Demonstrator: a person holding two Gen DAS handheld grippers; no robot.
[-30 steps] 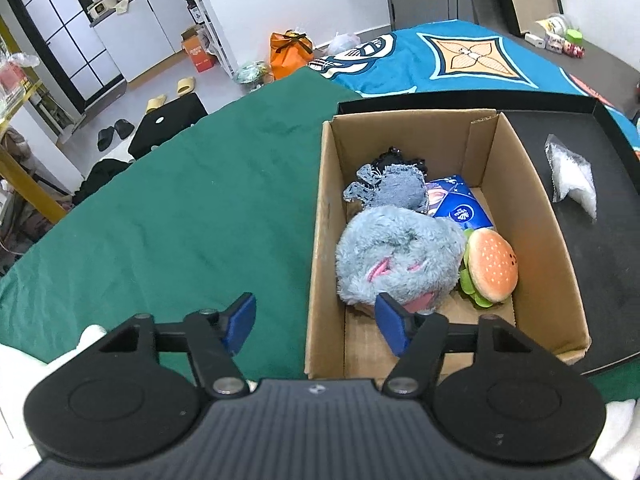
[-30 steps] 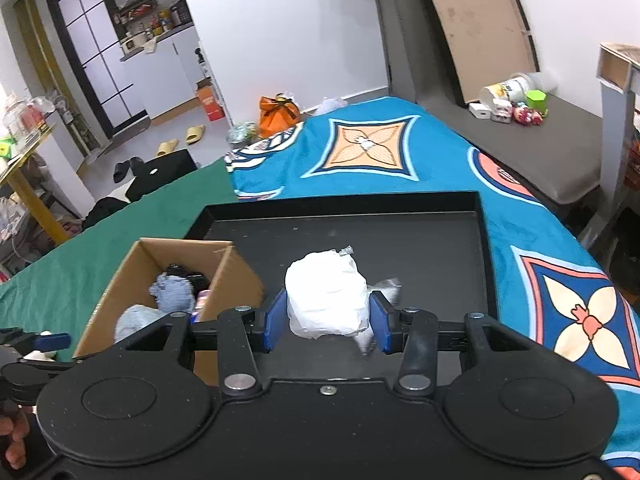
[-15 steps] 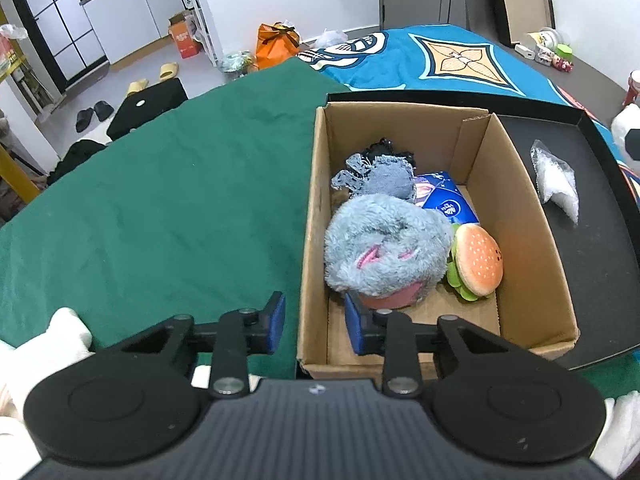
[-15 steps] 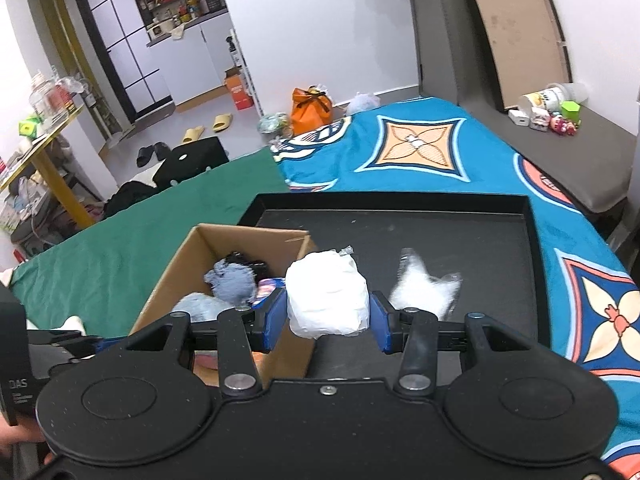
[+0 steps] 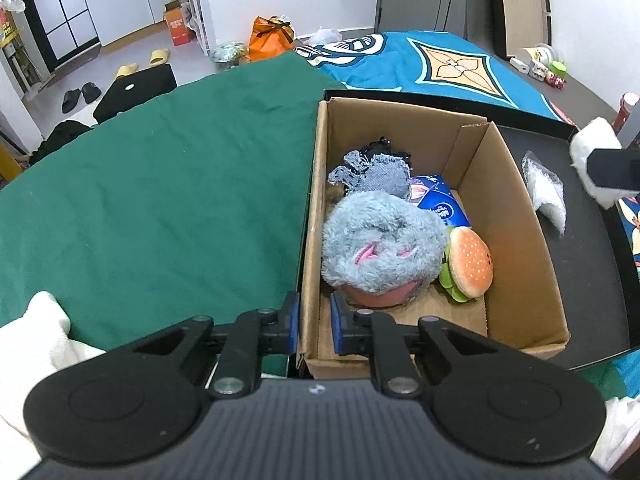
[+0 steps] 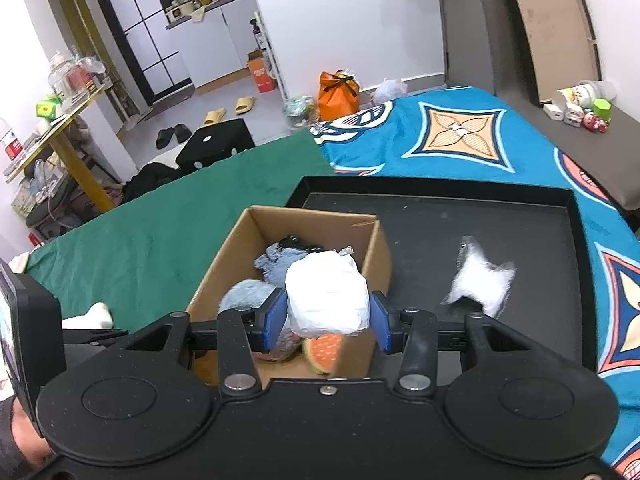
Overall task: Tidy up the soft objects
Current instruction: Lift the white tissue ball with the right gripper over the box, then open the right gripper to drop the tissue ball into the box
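Left wrist view: the open brown cardboard box sits at the left end of a shallow black tray, crowded with a fluffy grey-blue plush, a burger-shaped plush toy, a frayed denim scrap and a blue tissue pack. Green cloth lies bare to the left. The left gripper straddles the box's near-left wall, its jaws narrow and closing on the cardboard.

Right wrist view: the right gripper clamps a crumpled white bundle above the box. A clear plastic bag lies on the open tray floor to the right.
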